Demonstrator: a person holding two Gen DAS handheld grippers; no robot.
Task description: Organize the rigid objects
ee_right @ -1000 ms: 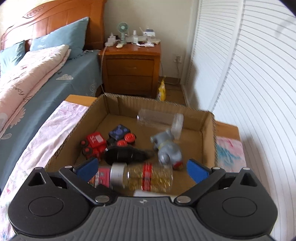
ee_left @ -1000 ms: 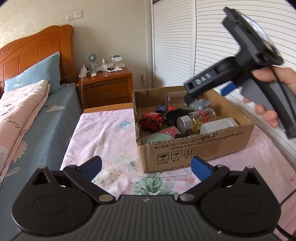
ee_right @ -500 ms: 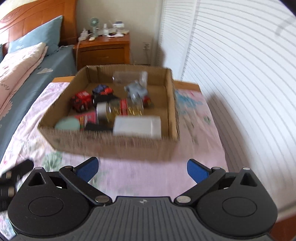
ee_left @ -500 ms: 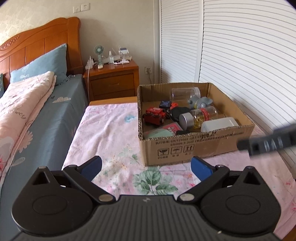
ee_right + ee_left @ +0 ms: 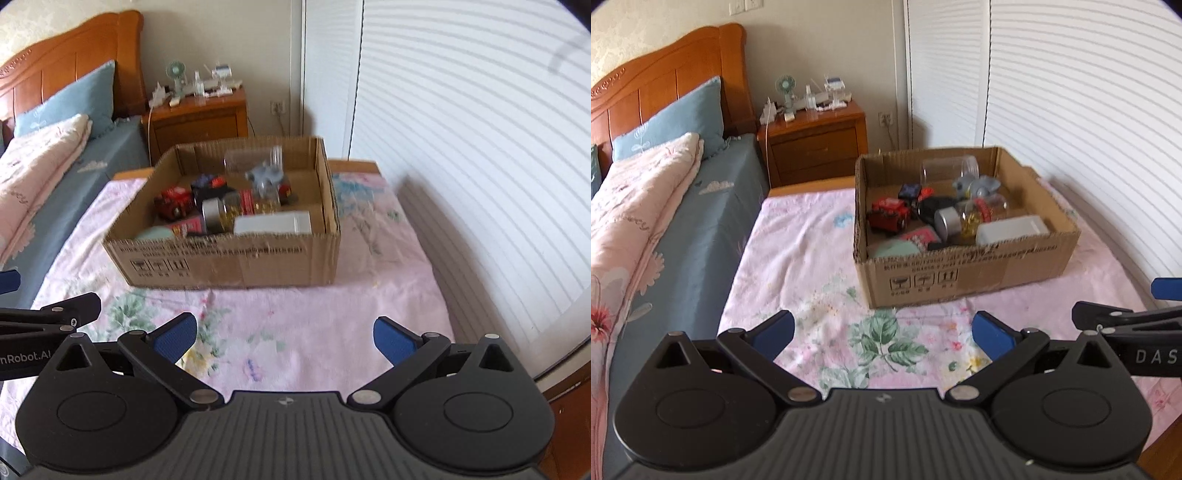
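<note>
since every item already sits inside the cardboard box [image 5: 964,275], i hold my left gripper [image 5: 882,332] and right gripper [image 5: 282,334] spread apart, empty, well short of it.

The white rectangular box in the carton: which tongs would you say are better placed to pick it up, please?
Probably the right tongs: open and empty, facing the carton squarely, with the white rectangular box nearly straight ahead.
</note>
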